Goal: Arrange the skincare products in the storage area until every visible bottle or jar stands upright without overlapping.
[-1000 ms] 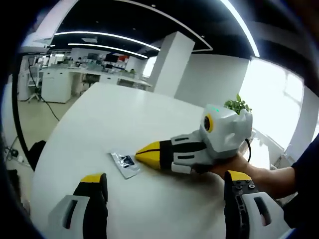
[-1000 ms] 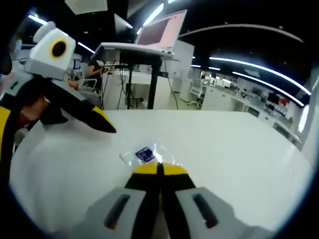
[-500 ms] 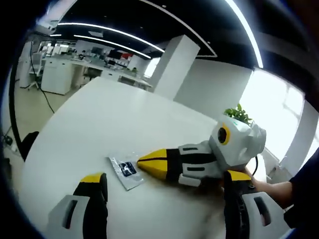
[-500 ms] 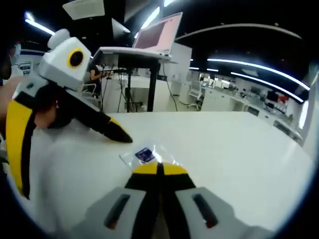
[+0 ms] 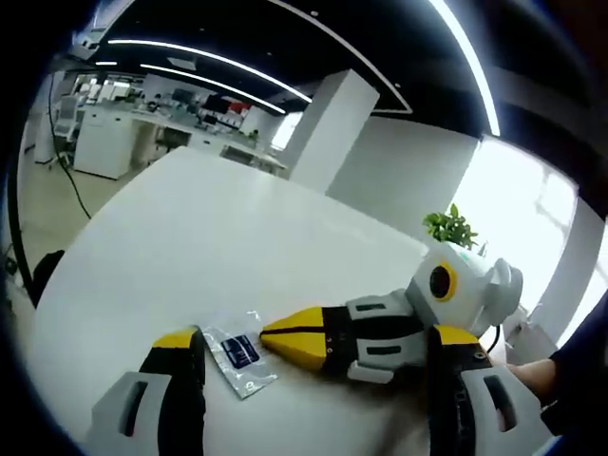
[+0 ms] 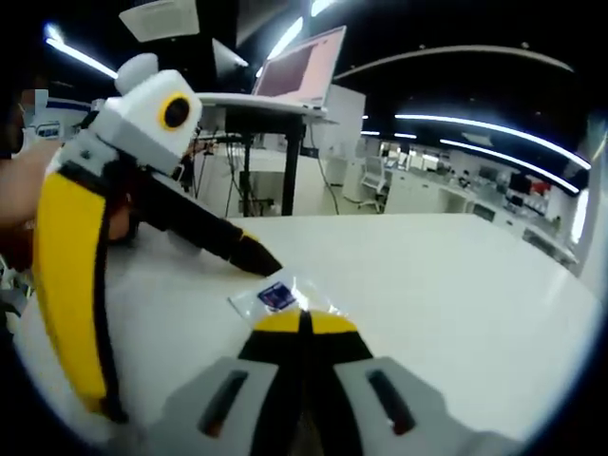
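Note:
A small clear sachet with a dark blue label (image 5: 237,355) lies flat on the white table (image 5: 209,237). My left gripper (image 5: 315,338) is open wide, low over the table, and its left finger (image 5: 179,380) sits just beside the sachet. My right gripper (image 5: 285,332) comes in from the right, shut, with its yellow tips touching the sachet's edge. In the right gripper view the sachet (image 6: 280,296) lies just past my shut right gripper (image 6: 304,325); I cannot tell whether the edge is pinched. The black finger (image 6: 214,239) of the left gripper ends at the sachet's far corner.
A laptop (image 6: 299,62) stands on a raised stand behind the table (image 6: 456,275). A potted plant (image 5: 449,228) sits at the table's far end near a bright window. A hand (image 5: 532,375) holds the right gripper. Office desks fill the background.
The left gripper has moved toward the sachet, so its open fingers now flank the sachet and the right gripper's tip. The right gripper and the sachet have stayed put.

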The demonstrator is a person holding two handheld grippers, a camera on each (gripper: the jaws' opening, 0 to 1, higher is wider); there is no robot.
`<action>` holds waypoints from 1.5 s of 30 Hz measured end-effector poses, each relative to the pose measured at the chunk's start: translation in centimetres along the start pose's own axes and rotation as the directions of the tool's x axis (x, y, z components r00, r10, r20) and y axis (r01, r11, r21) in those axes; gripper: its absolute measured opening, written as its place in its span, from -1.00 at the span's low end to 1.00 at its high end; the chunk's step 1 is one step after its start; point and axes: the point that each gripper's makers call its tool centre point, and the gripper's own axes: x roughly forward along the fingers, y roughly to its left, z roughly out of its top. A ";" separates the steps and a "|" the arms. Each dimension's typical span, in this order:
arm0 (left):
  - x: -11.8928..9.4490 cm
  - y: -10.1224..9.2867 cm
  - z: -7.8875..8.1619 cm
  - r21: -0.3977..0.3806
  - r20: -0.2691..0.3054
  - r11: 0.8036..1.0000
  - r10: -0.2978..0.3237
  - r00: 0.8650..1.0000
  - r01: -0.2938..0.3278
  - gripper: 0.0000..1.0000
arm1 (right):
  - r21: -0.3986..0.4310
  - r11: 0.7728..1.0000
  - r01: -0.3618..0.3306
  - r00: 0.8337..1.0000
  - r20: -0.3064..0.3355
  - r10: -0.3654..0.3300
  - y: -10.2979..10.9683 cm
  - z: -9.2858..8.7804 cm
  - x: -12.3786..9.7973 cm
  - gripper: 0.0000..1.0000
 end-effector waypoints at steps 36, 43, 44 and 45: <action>-0.2 3.1 0.8 -0.234 0.060 0.970 -0.060 0.996 0.073 -0.69 | 0.044 0.999 -0.016 0.999 0.028 0.015 0.3 0.0 -0.1 -1.00; 0.1 2.5 0.7 -0.171 0.054 0.982 -0.076 0.996 0.084 -0.94 | 0.046 0.999 -0.019 0.999 0.030 0.017 0.2 0.0 0.0 -1.00; 0.0 2.5 0.7 -0.154 0.051 0.985 -0.067 0.996 0.074 -0.96 | 0.046 0.999 -0.019 0.999 0.030 0.017 0.2 0.0 0.0 -1.00; 0.0 2.6 0.7 -0.149 0.049 0.987 -0.060 0.997 0.067 -0.99 | 0.046 0.999 -0.019 0.999 0.030 0.018 0.2 0.0 0.0 -1.00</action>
